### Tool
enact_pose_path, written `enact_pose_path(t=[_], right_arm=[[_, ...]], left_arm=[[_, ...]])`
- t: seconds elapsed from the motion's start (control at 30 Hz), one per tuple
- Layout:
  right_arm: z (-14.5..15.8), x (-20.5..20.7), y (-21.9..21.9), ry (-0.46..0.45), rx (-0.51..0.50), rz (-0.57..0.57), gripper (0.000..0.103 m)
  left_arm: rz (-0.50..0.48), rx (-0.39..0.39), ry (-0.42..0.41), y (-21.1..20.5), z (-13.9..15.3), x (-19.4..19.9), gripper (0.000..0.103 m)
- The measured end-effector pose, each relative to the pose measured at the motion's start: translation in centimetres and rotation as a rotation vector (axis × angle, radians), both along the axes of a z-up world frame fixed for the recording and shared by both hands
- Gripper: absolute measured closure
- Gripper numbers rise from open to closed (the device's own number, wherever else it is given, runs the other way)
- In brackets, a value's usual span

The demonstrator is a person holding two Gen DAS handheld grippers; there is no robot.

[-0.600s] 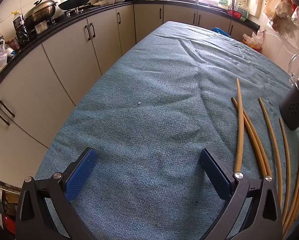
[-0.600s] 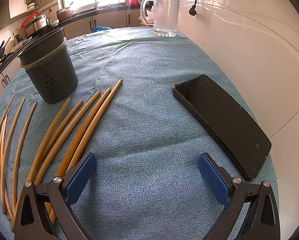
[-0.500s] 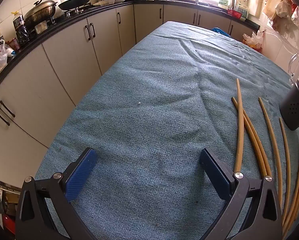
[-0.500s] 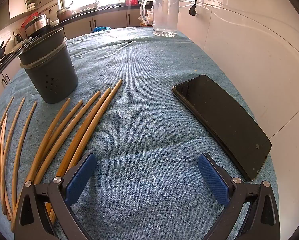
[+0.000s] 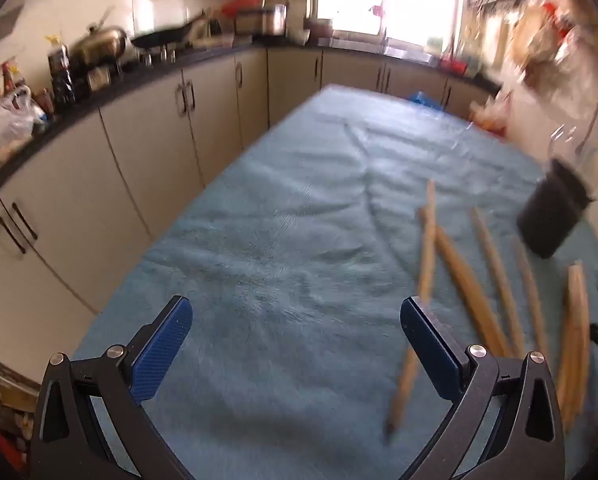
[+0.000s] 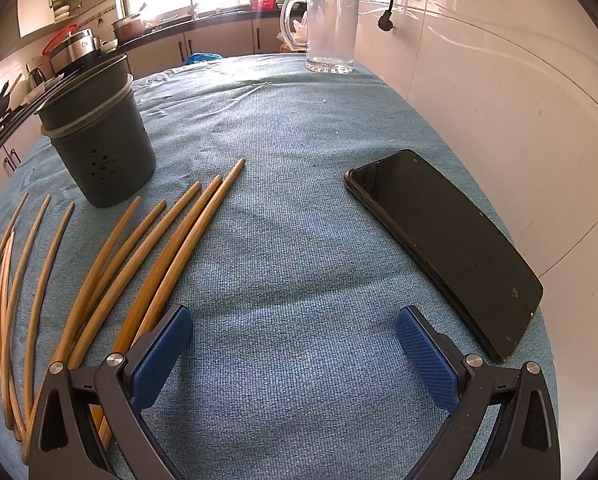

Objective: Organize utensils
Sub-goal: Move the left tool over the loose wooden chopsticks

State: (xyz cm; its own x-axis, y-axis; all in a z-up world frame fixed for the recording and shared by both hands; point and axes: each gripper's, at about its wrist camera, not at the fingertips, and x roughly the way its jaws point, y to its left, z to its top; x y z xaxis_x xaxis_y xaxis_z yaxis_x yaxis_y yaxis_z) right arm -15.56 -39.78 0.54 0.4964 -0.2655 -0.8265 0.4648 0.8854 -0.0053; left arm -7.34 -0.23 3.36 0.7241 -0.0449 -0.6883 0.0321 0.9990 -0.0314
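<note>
Right wrist view: slender wooden chopsticks (image 6: pixel 171 248) fan across ribbed blue cloth (image 6: pixel 299 240); both grippers' jaws wide, empty.

A black phone (image 6: pixel 443 244) lies flat at 3 o'clock on the blue cloth (image 6: pixel 299 240) covering the table; a clear glass mug (image 6: pixel 331 30) stands upright at 12 o'clock.
</note>
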Motion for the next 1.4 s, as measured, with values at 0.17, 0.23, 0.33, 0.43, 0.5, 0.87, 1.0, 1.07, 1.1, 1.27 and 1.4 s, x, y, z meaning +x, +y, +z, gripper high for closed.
enact_pose_path(t=[0.17, 0.23, 0.33, 0.43, 0.5, 0.87, 1.0, 1.07, 1.1, 1.27, 1.4], right_arm=[[0.8, -1.6, 1.2, -0.006, -0.014, -0.001, 0.0], [2.2, -3.3, 2.2, -0.067, -0.02, 0.005, 0.0], [4.2, -5.8, 3.5, -0.146, -0.05, 0.014, 0.0], [5.9, -8.6, 5.9, -0.216, -0.091, 0.015, 0.0], [6.5, -9.8, 7.2, -0.25, -0.124, 0.023, 0.0], [7.8, -11.2, 10.1, -0.31, -0.228, 0.07, 0.0], [7.8, -10.8, 11.4, -0.292, -0.277, 0.1, 0.0], [7.7, -10.9, 11.6, -0.282, -0.283, 0.103, 0.0], [7.7, -11.0, 11.6, -0.281, -0.282, 0.105, 0.0], [7.6, -11.1, 11.5, -0.27, -0.28, 0.104, 0.0], [7.4, -10.9, 11.7, -0.258, -0.286, 0.114, 0.0]], left_arm=[[-0.057, -0.018, -0.087, -1.1, 2.3, -3.8, 0.0], [-0.079, -0.024, -0.107, -1.6, 2.8, -5.0, 0.0], [-0.094, -0.03, -0.129, -2.2, 3.2, -6.3, 0.0], [-0.109, -0.047, -0.131, -1.9, 3.7, -7.9, 0.0], [-0.113, -0.055, -0.136, -1.7, 4.0, -8.6, 0.0], [-0.117, -0.033, -0.166, -2.2, 4.6, -9.3, 0.0], [-0.12, -0.025, -0.152, -2.3, 4.3, -9.1, 0.0], [-0.123, -0.029, -0.144, -2.2, 4.2, -9.2, 0.0], [-0.124, -0.032, -0.142, -2.2, 4.2, -9.2, 0.0], [-0.134, -0.031, -0.139, -2.3, 3.9, -9.4, 0.0], [-0.138, -0.021, -0.131, -2.6, 3.7, -9.2, 0.0]])
